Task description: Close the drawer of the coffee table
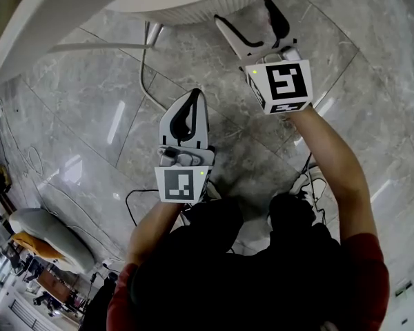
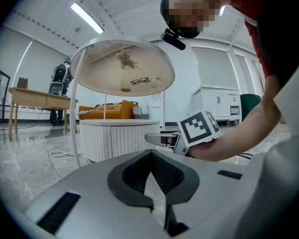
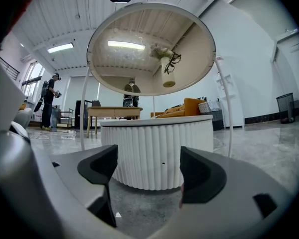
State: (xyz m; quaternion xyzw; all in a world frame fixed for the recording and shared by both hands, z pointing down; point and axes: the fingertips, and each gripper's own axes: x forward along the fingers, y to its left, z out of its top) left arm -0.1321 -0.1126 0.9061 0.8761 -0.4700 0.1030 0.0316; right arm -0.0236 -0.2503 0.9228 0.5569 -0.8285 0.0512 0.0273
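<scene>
The coffee table is a white ribbed drum (image 3: 157, 151) with a round top (image 3: 152, 49) carried above it on thin legs. No drawer stands out from the drum's side; only a small dark dot (image 3: 163, 163) shows there. My right gripper (image 3: 148, 166) is open, empty, and points at the drum from a short distance. In the head view my right gripper (image 1: 243, 9) sits by the drum's edge (image 1: 186, 5). My left gripper (image 1: 193, 98) hangs farther back over the floor, shut on nothing. From the left gripper view (image 2: 150, 156) the drum (image 2: 114, 138) stands ahead on the left.
A cable (image 1: 143, 67) trails over the grey marble floor beside a thin table leg (image 1: 152, 33). A beige chair (image 1: 48, 236) stands at lower left. Farther off are an orange sofa (image 2: 107, 108), a wooden desk (image 2: 35, 98), a white cabinet (image 2: 219, 103) and standing people.
</scene>
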